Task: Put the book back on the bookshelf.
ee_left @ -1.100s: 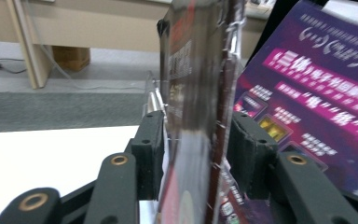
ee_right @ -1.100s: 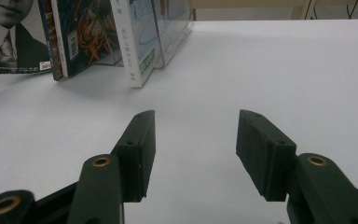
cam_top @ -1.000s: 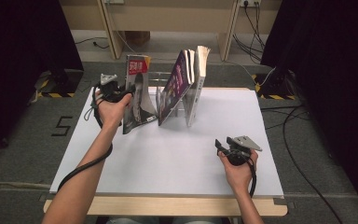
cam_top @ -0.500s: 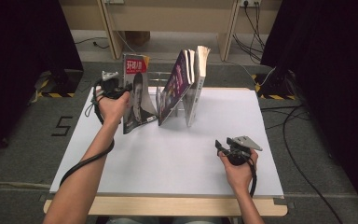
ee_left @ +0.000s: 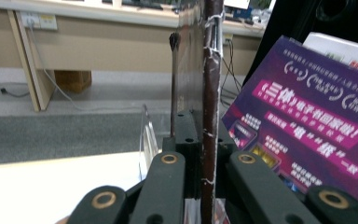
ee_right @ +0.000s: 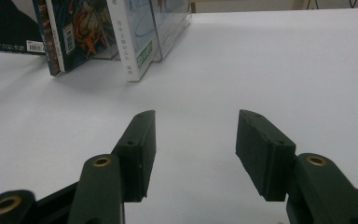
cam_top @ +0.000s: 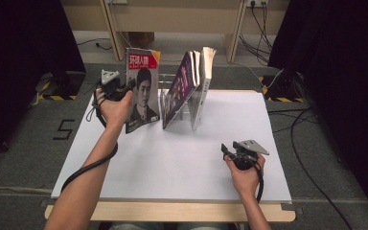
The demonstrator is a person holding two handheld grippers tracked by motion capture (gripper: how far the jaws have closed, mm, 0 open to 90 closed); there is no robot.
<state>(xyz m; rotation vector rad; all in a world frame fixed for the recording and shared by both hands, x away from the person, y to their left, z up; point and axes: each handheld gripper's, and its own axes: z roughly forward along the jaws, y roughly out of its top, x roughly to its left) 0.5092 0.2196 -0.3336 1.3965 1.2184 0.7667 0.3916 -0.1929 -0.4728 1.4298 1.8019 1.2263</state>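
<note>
The white table [cam_top: 182, 163] filled the middle of the high view, its lower half bare. At upper centre, 2 books [cam_top: 191, 86] leaned in a clear stand [ee_left: 147, 135]. Left of them the magazine [cam_top: 143, 91] stood upright with its portrait cover facing the camera, pinched at its left edge by the left gripper [cam_top: 124, 88]. The left gripper view showed that edge clamped between the jaws, with the purple book [ee_left: 307, 135] at right. At lower right, the right gripper [cam_top: 229, 152] sat low, jaws spread wide on nothing; its own view showed bare tabletop ahead and the book spines at upper left.
</note>
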